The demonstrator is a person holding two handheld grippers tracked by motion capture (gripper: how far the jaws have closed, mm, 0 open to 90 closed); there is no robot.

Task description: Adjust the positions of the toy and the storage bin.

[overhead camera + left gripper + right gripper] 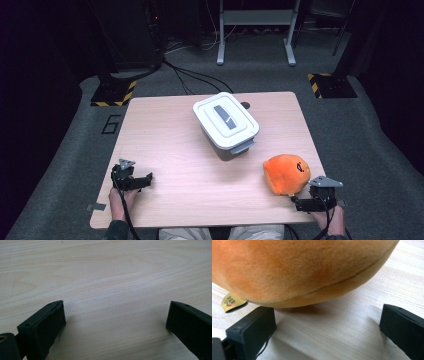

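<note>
Your right gripper (327, 322) has its two black jaws spread wide on bare wood, with nothing pinched between them; just ahead of them bulges the orange plush toy (297, 270), its seam curving above the jaws and a small yellow tag (232, 302) hanging at its underside near one jaw. From the high view, that toy (287, 173) sits on the wooden table (175, 150) near its right edge, just in front of your right gripper (300, 201). Your left gripper (115, 320) also has its jaws spread wide, holding nothing, with plain wood grain between them; you hold it (145, 180) near the table's front left corner, well apart from the toy. Farther back, near the table's middle, stands a white lidded storage box (226, 123) with a grey handle on its lid.
</note>
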